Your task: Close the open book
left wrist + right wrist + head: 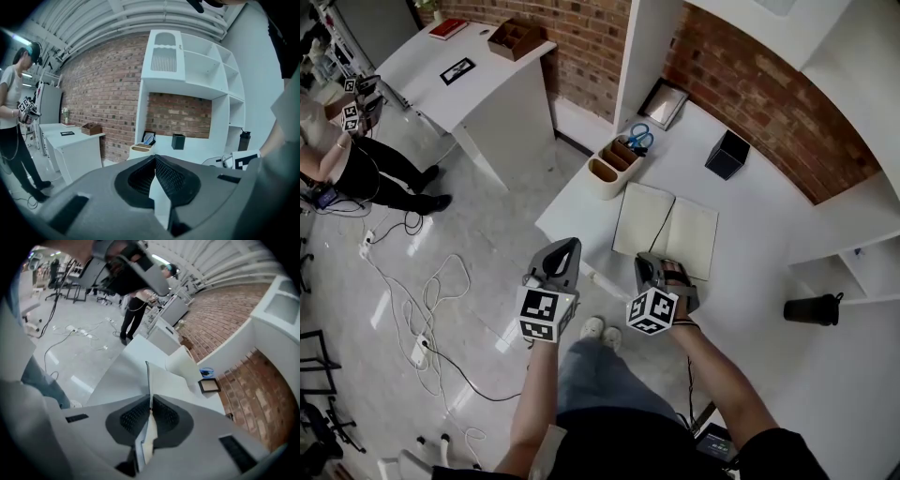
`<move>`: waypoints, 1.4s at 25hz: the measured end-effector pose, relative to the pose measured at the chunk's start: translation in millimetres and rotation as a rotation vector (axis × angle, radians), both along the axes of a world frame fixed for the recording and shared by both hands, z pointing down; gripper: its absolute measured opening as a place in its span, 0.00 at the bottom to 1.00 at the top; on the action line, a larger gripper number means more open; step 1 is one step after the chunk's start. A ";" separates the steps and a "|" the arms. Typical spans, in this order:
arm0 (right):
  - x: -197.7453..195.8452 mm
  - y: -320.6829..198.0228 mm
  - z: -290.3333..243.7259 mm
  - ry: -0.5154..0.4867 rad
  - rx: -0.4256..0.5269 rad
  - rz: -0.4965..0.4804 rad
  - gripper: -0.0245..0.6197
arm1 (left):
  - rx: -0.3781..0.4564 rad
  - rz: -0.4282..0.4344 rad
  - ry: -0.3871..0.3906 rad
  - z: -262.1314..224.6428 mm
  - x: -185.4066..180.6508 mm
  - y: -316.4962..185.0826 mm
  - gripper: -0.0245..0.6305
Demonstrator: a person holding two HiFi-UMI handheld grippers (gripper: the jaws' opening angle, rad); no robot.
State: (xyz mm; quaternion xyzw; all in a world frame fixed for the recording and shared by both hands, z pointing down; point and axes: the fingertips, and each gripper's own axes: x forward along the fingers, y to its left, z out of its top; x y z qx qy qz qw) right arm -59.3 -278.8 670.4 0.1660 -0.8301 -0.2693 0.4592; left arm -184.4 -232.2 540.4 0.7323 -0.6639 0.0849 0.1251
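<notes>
While my right tongs (652, 262) clench the near edge of the open book (666, 225) on the table (750, 216), its spine runs straight away from me; my left tongs (565, 248), clenched empty, hang alongside, farther from the book.

Left gripper (569, 247): grey moulded shell, narrowing toward the jaws.
Right gripper (648, 262): same grey shell.
Marker cubes (546, 314): 1 per gripper, white faces with black square codes.
Pads (171, 177): black, fine cross-hatched texture.
Top (773, 450): black, short sleeves.
Trousers (602, 377): blue-grey denim.
Shoes (593, 327): 2, white.
Wrist band (685, 325): dark, thin, on the right arm.
</notes>
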 end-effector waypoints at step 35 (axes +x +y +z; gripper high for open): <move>161.9 -44.9 21.4 -0.622 -0.528 0.987 0.24 | -0.045 0.258 0.004 15.5 89.4 -55.3 0.05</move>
